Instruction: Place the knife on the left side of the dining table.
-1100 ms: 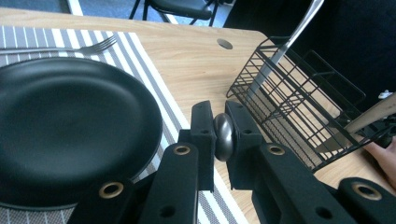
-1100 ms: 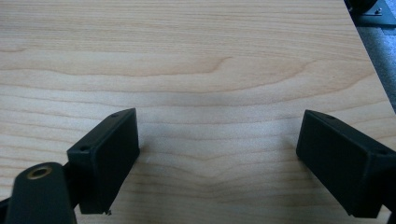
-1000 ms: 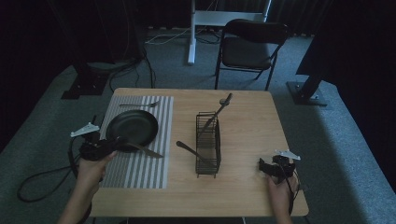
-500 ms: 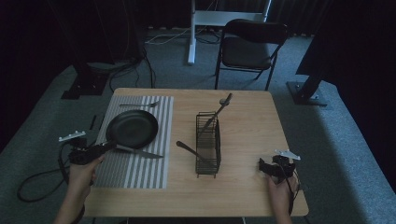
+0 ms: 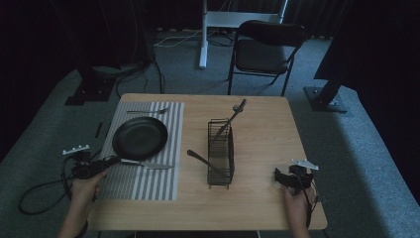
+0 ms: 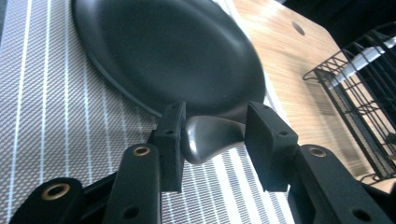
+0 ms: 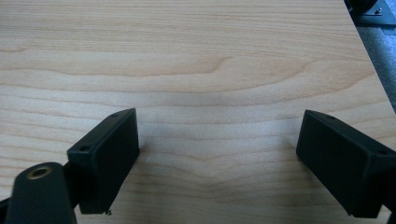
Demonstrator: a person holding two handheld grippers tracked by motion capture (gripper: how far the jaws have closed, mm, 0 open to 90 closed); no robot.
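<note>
Left gripper [image 6: 212, 135]: matte black jaws, just been opening, now parted with a gap to a smooth, rounded dark knife handle [image 6: 208, 137] between them. Handle lies on the ribbed grey-striped placemat [image 6: 56, 116], beside the round black plate [image 6: 163, 51] rim. Wire rack [image 5: 221, 152] stands mid-table. Right gripper [image 7: 217, 161]: jaws wide apart over bare wood-grain table [image 7: 210, 60], near its edge.

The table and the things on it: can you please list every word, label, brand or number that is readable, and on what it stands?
None can be read: the black plate, the striped mat, the wire rack, the cutlery, the table and both grippers show no print, label or number.
</note>
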